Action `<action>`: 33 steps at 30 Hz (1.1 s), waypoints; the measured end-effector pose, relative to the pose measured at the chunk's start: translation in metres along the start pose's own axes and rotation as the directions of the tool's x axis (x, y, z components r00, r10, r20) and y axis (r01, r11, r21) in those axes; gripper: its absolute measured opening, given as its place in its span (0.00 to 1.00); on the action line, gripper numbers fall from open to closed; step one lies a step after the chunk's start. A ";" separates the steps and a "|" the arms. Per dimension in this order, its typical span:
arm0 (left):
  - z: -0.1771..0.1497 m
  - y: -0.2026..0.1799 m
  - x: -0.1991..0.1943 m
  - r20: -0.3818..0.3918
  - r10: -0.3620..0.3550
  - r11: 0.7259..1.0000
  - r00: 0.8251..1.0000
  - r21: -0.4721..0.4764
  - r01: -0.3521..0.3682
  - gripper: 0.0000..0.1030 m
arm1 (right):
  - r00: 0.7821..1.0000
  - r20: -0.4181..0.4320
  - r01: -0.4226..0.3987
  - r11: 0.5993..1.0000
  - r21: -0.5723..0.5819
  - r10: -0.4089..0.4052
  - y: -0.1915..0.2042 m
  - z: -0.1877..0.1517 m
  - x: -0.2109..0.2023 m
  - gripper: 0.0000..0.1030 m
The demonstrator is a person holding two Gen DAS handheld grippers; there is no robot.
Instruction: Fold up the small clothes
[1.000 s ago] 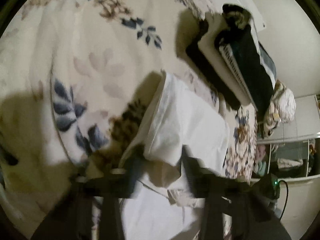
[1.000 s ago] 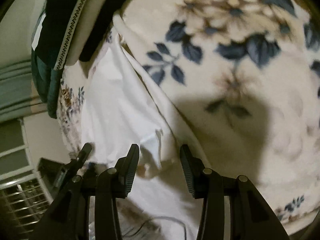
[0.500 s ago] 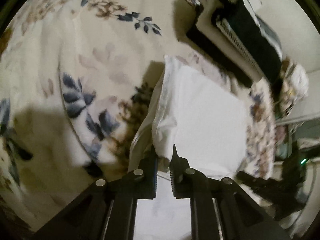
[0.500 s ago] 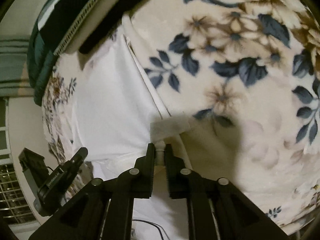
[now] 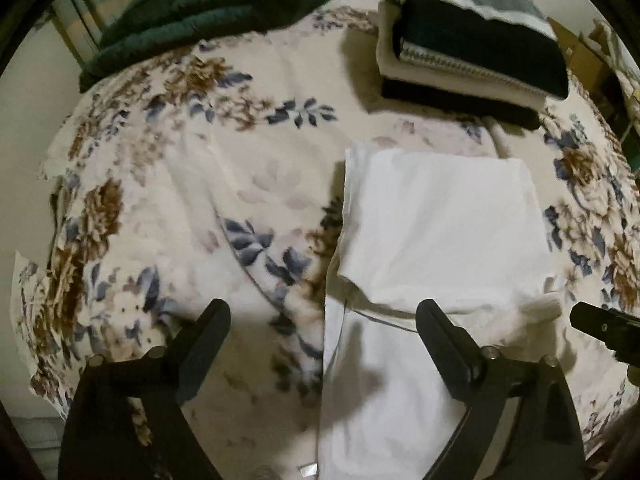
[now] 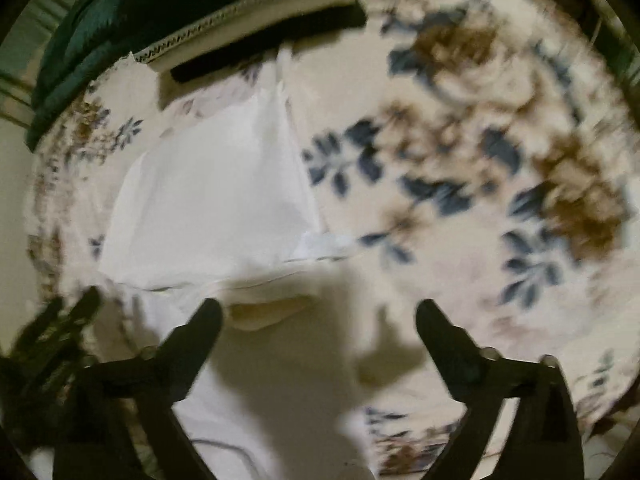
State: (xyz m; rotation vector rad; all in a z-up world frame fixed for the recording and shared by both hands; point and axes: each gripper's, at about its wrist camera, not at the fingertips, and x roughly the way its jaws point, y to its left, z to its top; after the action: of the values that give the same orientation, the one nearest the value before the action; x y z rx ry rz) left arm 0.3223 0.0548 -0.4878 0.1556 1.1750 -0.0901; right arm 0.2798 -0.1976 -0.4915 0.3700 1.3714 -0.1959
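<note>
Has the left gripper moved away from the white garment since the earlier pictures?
Yes. The left gripper has let go of the white garment and pulled back from it; its jaws are opening, nothing between them, and the folded stack now looks farther off.

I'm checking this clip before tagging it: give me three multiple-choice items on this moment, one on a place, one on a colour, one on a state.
1. Where is the stack of folded dark and cream clothes?
A. Beyond the white cloth on the floral blanket
B. On the floor
C. Between the left tongs

2. What colour is the folded cotton garment nearest the tongs?
A. Red
B. White
C. Black

3. How do the left tongs stand?
A. Clamped on a sock
B. Clamped on the blanket
C. Spread apart, holding nothing

Key: 1 A, the stack lies past the garment on the blanket; 2 B, it is plain white; 3 C, the opening fingers grip nothing.
</note>
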 end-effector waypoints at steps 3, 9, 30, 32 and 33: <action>-0.003 -0.001 -0.018 0.026 -0.001 1.000 1.000 -0.017 0.001 0.97 | 0.994 0.074 0.085 0.996 -0.037 -0.083 0.003 -0.006 -0.022 1.00; -0.013 -0.004 -0.052 0.085 -0.023 0.998 0.996 -0.052 0.028 1.00 | 0.976 0.176 0.146 0.985 -0.094 -0.128 0.012 -0.021 -0.066 1.00; -0.199 0.051 -0.007 -0.314 -0.239 0.954 0.919 -0.251 0.162 0.98 | 0.924 -0.305 -0.185 0.967 0.172 0.231 -0.084 -0.186 0.019 0.96; -0.209 0.061 0.009 -0.313 -0.335 0.908 0.889 -0.359 0.216 0.98 | 0.901 -0.324 -0.221 0.949 0.225 0.287 -0.091 -0.193 0.033 0.92; -0.212 0.063 0.016 -0.311 -0.368 0.889 0.876 -0.393 0.234 0.98 | 0.890 -0.332 -0.237 0.939 0.249 0.312 -0.093 -0.196 0.039 0.91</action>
State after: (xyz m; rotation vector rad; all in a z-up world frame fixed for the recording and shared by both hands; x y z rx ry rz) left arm 0.1452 0.1529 -0.5774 -0.3450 1.5782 -0.1360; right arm 0.0751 -0.2087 -0.5733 0.8010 1.6529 -0.0277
